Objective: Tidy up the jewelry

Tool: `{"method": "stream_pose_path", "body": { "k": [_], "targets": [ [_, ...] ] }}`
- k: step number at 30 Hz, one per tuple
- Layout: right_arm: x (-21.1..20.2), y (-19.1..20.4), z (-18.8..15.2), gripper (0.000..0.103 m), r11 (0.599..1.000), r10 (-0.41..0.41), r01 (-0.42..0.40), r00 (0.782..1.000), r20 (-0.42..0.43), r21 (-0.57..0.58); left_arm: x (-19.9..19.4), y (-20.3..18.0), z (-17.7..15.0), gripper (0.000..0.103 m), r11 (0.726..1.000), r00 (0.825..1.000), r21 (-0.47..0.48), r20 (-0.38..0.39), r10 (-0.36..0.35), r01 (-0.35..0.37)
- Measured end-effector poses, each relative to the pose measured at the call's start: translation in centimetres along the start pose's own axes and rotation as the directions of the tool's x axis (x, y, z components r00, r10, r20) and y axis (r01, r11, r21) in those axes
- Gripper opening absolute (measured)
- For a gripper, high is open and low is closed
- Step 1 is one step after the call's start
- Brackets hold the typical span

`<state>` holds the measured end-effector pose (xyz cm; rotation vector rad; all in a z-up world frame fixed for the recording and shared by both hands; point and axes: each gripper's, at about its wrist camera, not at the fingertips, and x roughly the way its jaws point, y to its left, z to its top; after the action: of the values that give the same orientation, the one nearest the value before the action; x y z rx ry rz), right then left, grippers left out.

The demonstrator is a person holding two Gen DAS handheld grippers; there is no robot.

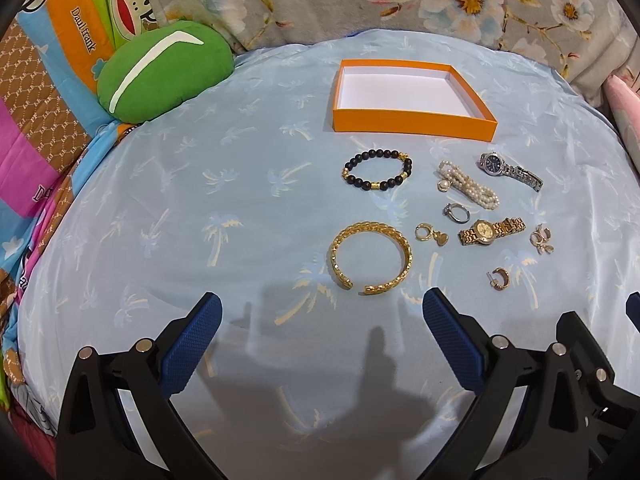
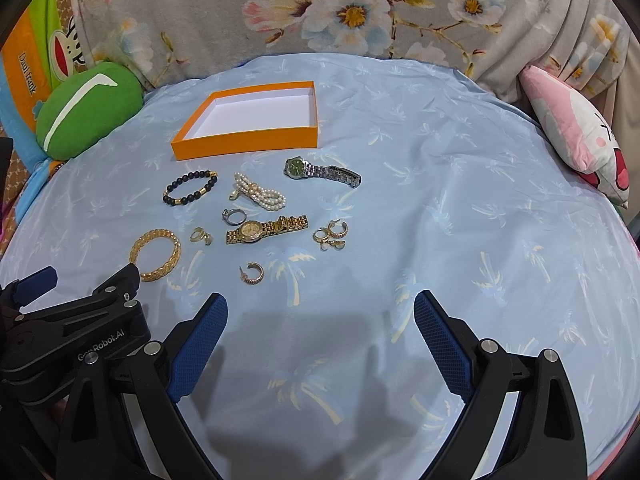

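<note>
An empty orange box [image 1: 412, 122] [image 2: 244, 146] sits on the light blue cloth. In front of it lie a black bead bracelet [image 1: 378, 170] [image 2: 190, 188], a pearl bracelet [image 1: 468, 185] [image 2: 260, 194], a silver watch [image 1: 510, 170] [image 2: 322, 171], a gold watch [image 1: 490, 232] [image 2: 266, 229], a silver ring [image 1: 456, 213] [image 2: 233, 216], a gold bangle [image 1: 370, 258] [image 2: 156, 255] and several gold earrings [image 1: 498, 279] [image 2: 252, 273]. My left gripper [image 1: 322, 312] is open and empty, just before the bangle. My right gripper [image 2: 320, 310] is open and empty, right of the earrings.
A green plush cushion [image 1: 164, 70] [image 2: 86, 110] lies at the back left. A pink and white plush pillow [image 2: 580, 132] lies at the right. Floral fabric [image 2: 360, 12] rises behind the cloth. The left gripper's body [image 2: 80, 320] shows in the right wrist view.
</note>
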<state>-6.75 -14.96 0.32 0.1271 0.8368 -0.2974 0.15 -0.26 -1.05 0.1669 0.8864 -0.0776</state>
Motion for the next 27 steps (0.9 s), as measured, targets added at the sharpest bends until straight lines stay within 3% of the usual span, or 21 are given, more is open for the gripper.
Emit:
{"method": "stream_pose_path", "body": {
  "k": [19, 27],
  "targets": [
    [0.9, 0.0, -0.2, 0.092, 1.0, 0.009, -0.009, 1.0, -0.012, -0.004, 0.8, -0.4, 0.0, 0.098, 1.0, 1.0, 0.005, -0.017, -0.009, 0.009],
    [2.4, -1.7, 1.2, 0.092, 1.0, 0.013, -0.013, 1.0, -0.007, -0.007, 1.8, 0.0, 0.3, 0.098, 1.0, 0.999, -0.004, -0.038, -0.014, 0.013]
  ]
}}
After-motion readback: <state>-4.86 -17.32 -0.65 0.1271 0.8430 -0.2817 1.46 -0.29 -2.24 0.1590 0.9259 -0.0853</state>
